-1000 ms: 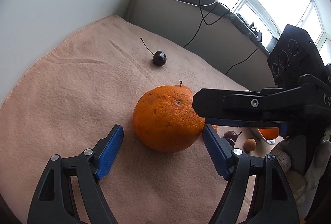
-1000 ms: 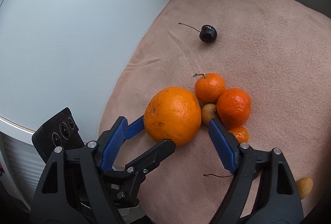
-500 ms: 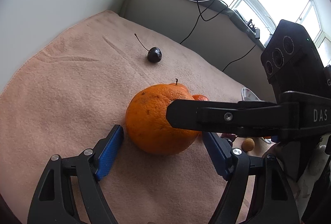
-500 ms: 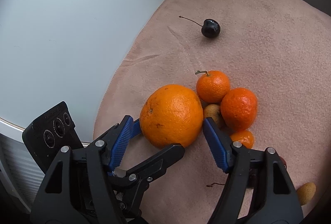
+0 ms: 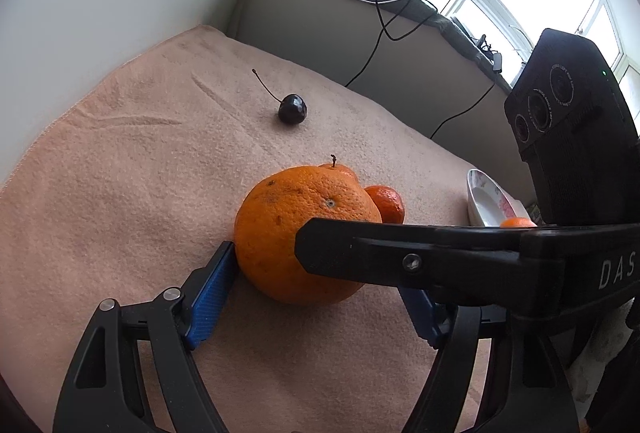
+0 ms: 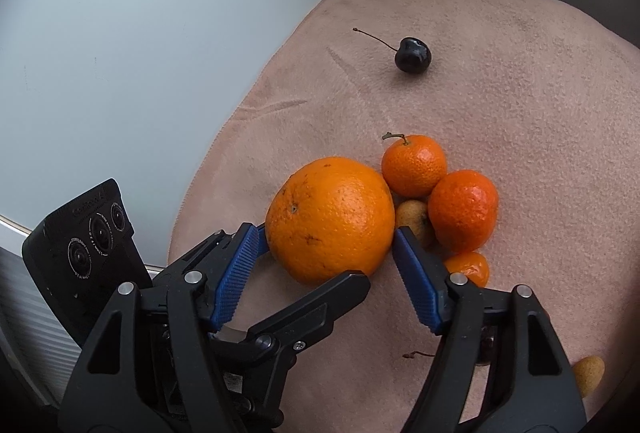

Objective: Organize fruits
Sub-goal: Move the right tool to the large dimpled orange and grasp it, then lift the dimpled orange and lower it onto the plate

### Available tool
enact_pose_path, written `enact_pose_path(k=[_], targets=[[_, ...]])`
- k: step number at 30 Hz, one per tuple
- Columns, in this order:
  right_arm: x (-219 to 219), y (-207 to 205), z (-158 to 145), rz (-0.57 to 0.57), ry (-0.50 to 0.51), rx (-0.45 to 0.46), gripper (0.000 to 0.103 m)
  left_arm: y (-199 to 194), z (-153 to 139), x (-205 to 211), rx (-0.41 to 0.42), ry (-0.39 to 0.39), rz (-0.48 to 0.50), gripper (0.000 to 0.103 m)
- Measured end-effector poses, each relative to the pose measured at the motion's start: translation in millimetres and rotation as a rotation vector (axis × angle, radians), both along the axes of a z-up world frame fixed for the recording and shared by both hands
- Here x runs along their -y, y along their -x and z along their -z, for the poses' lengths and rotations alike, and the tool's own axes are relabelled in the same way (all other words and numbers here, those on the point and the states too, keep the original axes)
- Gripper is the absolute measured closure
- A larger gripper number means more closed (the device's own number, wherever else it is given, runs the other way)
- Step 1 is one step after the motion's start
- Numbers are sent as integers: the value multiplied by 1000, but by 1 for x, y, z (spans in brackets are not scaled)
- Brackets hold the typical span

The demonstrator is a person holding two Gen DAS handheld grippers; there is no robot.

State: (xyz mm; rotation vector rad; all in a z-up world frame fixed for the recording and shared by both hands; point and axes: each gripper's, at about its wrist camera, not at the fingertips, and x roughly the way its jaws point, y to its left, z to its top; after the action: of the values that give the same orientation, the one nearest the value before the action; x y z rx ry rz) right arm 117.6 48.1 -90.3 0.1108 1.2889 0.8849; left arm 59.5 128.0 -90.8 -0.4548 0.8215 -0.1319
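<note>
Both our grippers, left [image 5: 316,297] and right [image 6: 326,265], straddle the big orange [image 6: 330,219] on the pink towel [image 6: 500,73], each with a blue pad touching its rind, two tangerines [image 6: 414,165] crowd its two o'clock, and a cherry [image 6: 413,55] sits farther off at twelve.

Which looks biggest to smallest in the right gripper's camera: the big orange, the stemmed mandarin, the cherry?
1. Big orange, clearly the largest, though it is also nearest the lens.
2. Stemmed mandarin.
3. Cherry, smallest, though it lies farthest away.
</note>
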Motion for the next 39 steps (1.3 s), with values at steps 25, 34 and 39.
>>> enact_pose_path(k=[25,34,39], targets=[[26,4,-19,22,-60,19,32,0,-32,17,94,-103,3,27],[60,-1,-42,60,-82,56,32,-14,-51,43,135,-113,41,27],[91,-4,-50,101,-89,68,32,-24,-56,65,149,-118,81,27]])
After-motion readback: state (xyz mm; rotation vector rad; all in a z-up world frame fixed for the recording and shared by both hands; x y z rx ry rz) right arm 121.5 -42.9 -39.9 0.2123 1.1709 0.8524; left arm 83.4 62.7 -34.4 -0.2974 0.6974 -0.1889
